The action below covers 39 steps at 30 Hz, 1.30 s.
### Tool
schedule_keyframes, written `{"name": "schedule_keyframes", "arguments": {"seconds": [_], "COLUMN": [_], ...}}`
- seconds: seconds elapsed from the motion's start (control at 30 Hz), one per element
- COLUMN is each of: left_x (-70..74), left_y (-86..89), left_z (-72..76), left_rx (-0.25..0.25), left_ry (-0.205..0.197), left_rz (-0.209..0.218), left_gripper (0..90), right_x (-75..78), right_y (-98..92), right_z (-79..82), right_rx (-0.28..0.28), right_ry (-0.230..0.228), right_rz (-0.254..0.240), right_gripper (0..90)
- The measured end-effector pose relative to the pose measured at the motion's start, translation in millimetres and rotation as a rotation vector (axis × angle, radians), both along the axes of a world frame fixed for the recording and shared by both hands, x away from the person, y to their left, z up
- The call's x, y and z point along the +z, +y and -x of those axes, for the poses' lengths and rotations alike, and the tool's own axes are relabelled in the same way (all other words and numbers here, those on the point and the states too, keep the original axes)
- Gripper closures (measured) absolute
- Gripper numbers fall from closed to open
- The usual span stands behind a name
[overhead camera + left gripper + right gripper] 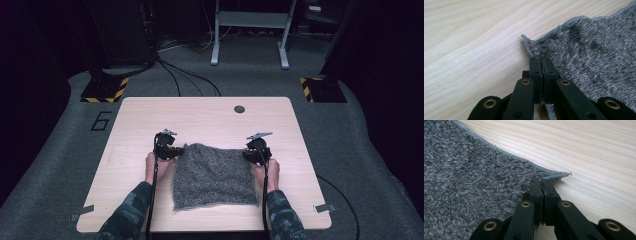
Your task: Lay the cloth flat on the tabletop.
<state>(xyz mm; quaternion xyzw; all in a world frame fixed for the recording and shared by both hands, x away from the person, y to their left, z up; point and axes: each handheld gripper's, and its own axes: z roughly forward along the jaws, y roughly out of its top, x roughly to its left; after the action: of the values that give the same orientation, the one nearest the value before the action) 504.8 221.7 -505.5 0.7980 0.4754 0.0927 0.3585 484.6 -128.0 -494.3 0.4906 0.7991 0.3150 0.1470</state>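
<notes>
While both jaws pinch shut, left hand-held gripper (540, 60), right hand-held gripper (540, 181), grey towel (212, 175) corners clamped

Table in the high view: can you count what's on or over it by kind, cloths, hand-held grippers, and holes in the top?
Grey fuzzy towel: 1
Hand-held grippers, the left gripper and the right gripper, each shut on a far corner of the towel: 2
Round hole in the table top: 1
Total: 4
</notes>
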Motion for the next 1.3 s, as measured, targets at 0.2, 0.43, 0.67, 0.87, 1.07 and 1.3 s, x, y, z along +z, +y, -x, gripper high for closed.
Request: {"name": "schedule_keyframes", "arguments": {"seconds": [0.2, 0.43, 0.67, 0.87, 1.07, 1.3], "left_x": [7.8, 10.1, 18.2, 7.4, -3.2, -0.3], "left_y": [10.0, 16.7, 14.1, 8.7, 4.6, 5.2], "left_z": [3.0, -12.2, 23.9, 36.9, 34.7, 35.6], "left_rx": [0.011, 0.105, 0.049, 0.006, -0.001, 0.007], "left_ry": [-0.048, -0.025, -0.062, -0.038, -0.023, -0.034], "left_rz": [0.014, 0.036, -0.001, -0.043, -0.129, -0.121], "left_gripper": [88.8, 61.7, 34.1, 31.5, 30.1, 28.2], "right_x": [5.6, 11.0, 15.1, 5.8, -4.3, -7.6], "right_y": [-4.3, -12.3, -16.0, -11.8, -16.7, -24.7], "right_z": [0.6, -14.1, 12.5, 22.2, 10.5, -0.6], "right_rx": [0.010, -0.093, -0.043, -0.028, -0.072, -0.085], "right_ry": [-0.048, -0.086, -0.063, -0.049, -0.036, -0.041], "right_rz": [0.019, 0.042, 0.010, 0.024, 0.135, 0.170], "right_gripper": [88.7, 76.8, 55.5, 50.7, 48.8, 44.8]}}
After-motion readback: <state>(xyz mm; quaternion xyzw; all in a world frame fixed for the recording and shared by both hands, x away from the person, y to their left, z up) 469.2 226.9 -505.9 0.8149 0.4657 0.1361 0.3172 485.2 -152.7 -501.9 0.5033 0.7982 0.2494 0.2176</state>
